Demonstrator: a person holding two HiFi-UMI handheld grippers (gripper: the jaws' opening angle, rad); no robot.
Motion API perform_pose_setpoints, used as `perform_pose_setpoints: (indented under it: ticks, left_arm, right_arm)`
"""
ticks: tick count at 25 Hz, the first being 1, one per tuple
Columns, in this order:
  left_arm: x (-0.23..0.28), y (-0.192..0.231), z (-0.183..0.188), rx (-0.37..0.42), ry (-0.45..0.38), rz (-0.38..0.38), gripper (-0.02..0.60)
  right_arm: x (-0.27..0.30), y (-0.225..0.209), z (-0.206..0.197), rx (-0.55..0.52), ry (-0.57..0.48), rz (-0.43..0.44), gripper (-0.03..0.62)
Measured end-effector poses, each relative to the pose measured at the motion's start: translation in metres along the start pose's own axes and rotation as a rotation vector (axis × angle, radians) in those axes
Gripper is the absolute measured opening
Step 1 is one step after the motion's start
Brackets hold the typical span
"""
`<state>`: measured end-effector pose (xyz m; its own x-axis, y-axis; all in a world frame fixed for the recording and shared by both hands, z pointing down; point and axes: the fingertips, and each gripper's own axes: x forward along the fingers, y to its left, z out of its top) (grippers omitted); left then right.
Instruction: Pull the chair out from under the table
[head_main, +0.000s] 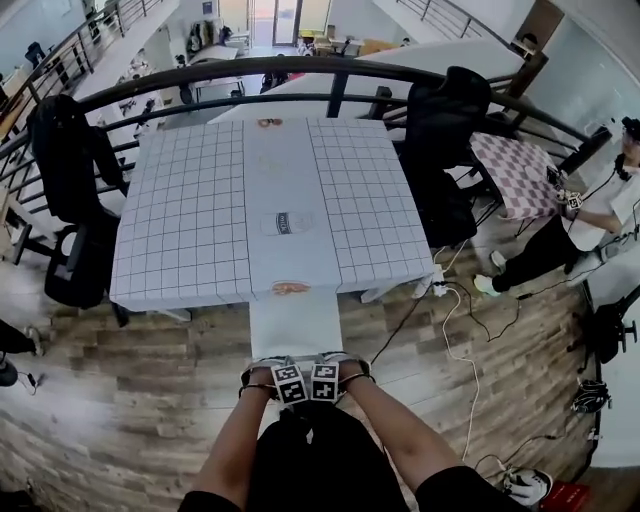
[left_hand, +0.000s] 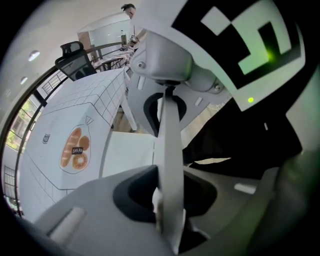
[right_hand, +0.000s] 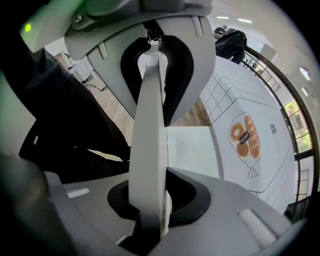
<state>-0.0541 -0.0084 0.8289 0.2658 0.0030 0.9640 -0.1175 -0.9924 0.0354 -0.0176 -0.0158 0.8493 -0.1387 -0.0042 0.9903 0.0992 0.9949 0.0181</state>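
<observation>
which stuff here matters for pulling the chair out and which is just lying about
Part of the job:
- white chair, clamped by its back
- table in front of it
- left gripper and right gripper, both on the chair's back

Just lying about:
- black chair at the left
- black chair at the far right
- cable on the floor

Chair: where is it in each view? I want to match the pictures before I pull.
Head view: chair low centre, white seat just below the tablecloth edge.
Left gripper view: its white back edge stands upright at centre, clamped in the left tool.
Right gripper view: same edge, slightly left of centre, clamped in the right tool.
Shared landmark: the bread print on the tablecloth's near edge.
</observation>
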Motion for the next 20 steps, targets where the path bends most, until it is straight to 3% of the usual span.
perform_pose_setpoints:
  ticks: [9, 15, 17, 20]
  left_arm:
    - [0.003, -0.031, 0.0, 0.035, -0.015, -0.022, 0.086]
    - [-0.009, -0.063, 0.006, -0.059, -0.044, -0.06, 0.095]
    - [-0.013, -0.085, 0.007, -0.051, -0.028, -0.061, 0.092]
    - [-0.005, -0.084, 0.007, -0.06, -0.028, -0.062, 0.094]
  right_arm:
    - [0.002, 0.032, -0.001, 0.048, 0.003, 0.004, 0.074]
    - [-0.01, 0.063, -0.003, 0.025, 0.009, -0.002, 0.072]
    - [-0.015, 0.083, -0.002, 0.017, -0.002, -0.001, 0.072]
    - [-0.008, 0.08, -0.005, 0.012, 0.015, 0.002, 0.075]
